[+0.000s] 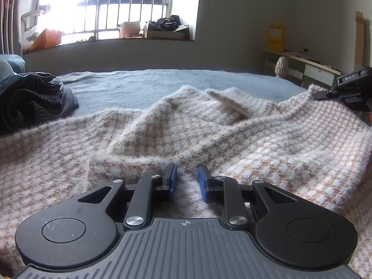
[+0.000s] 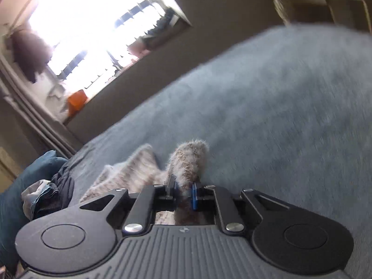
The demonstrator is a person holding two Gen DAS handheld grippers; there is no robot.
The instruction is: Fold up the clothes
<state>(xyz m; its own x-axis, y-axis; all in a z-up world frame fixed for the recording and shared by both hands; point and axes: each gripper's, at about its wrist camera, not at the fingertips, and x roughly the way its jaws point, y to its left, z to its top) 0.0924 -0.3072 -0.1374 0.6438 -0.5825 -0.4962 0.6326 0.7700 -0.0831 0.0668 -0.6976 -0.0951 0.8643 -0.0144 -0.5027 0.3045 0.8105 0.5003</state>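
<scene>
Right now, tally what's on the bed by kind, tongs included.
Fuzzy checked sweater: 1
Dark clothes pile: 1
Tongs: 2, left tongs open, right tongs shut on the sweater
Total: 4

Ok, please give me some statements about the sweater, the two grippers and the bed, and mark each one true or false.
1. The right gripper is shut on a bunched part of the fuzzy sweater. True.
2. The left gripper is clamped on the sweater. False: its jaws stand apart with the knit lying below them, nothing pinched.
3. The sweater is plain black. False: it is a cream and tan check pattern.
4. A pile of dark clothes lies on the bed to the left of the sweater. True.
5. The bed cover is red. False: it is grey-blue.
</scene>
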